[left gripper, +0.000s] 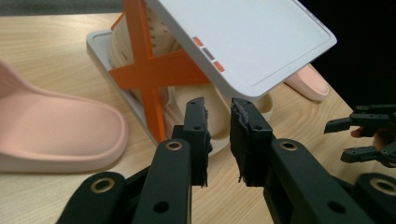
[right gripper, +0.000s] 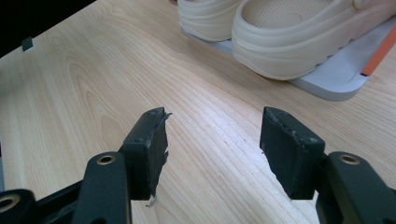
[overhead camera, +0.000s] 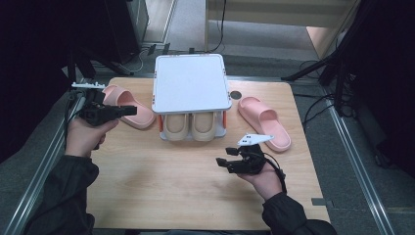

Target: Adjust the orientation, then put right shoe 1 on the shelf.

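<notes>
With the beige pair (overhead camera: pixel 188 126) already on the rack's (overhead camera: pixel 191 83) lower shelf, both tools, left (overhead camera: pixel 128 110) nearly together and right (overhead camera: pixel 221 163) apart, hold nothing, probably poised for the pink slippers, one left (overhead camera: pixel 128 106), one right (overhead camera: pixel 265 121), flanking it on the table (overhead camera: pixel 161 181).

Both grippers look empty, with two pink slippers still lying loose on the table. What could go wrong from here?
1. The left hand-held gripper hangs beside the pink foam slipper on the left; its narrow jaw gap may be too tight for the thick sole.
2. The white two-tier shoe rack with orange cross braces looks light; a nudge might shift it.
3. The beige clogs fill the lower tier, so sliding a slipper in could push them out.
</notes>
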Available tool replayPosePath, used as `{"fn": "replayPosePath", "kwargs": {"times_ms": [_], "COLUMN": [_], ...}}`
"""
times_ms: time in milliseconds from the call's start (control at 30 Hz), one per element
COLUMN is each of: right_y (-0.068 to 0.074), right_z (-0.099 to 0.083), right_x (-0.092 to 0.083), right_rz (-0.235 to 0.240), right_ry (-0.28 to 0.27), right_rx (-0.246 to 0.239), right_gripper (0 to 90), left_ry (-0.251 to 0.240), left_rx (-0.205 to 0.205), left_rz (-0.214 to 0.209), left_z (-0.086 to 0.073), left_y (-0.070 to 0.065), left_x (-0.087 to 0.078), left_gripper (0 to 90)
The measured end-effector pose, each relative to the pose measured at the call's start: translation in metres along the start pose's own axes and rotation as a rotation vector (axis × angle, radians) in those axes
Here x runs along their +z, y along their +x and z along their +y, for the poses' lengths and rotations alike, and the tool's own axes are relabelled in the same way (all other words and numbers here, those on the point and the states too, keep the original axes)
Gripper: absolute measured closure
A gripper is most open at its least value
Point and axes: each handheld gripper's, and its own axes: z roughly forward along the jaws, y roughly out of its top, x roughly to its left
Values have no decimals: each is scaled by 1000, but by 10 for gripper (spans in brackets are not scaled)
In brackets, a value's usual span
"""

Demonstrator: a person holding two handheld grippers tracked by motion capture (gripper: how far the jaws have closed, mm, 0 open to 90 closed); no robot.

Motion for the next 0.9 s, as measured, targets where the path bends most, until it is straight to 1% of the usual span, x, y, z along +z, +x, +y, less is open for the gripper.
{"fn": "replayPosePath", "kwargs": {"times_ms": [33, 133, 233, 300, 333, 400, 467, 500, 533, 700, 833, 900], "right_y": [0, -1, -3, -3, -3, -4, -5, -5, -6, -7, -5, -6], "right_z": [0, 1, 2, 2, 2, 2, 2, 2, 1, -1, -4, -5], "right_x": [-1, -3, -3, -3, -4, -4, -5, -5, -5, -7, -7, -8], "right_rz": [-1, 2, 5, 5, 2, 0, -3, -3, -7, -14, -16, -5], "right_ry": [-4, -22, -26, -27, -30, -36, -35, -35, -35, -38, -35, -41], "right_rx": [5, 4, 19, 20, 18, 21, 28, 28, 31, 42, 41, 49], "right_gripper": [417, 417, 417, 417, 417, 418, 418, 418, 419, 420, 420, 420], "left_ry": [2, 7, 11, 13, 15, 16, 17, 17, 19, 26, 31, 37], "left_rx": [-8, -6, -11, -16, -13, -21, -22, -22, -20, -45, -69, -78], "left_rz": [4, 13, 22, 27, 32, 52, 61, 61, 79, 89, 108, 117], "left_z": [-1, -4, -6, -7, -8, -9, -9, -9, -10, -12, -13, -14], "left_y": [1, 6, 11, 13, 15, 22, 26, 26, 30, 44, 57, 63], "left_x": [1, 4, 7, 8, 9, 11, 14, 14, 17, 27, 35, 39], "left_gripper": [776, 790, 801, 803, 805, 807, 808, 806, 804, 806, 804, 805]}}
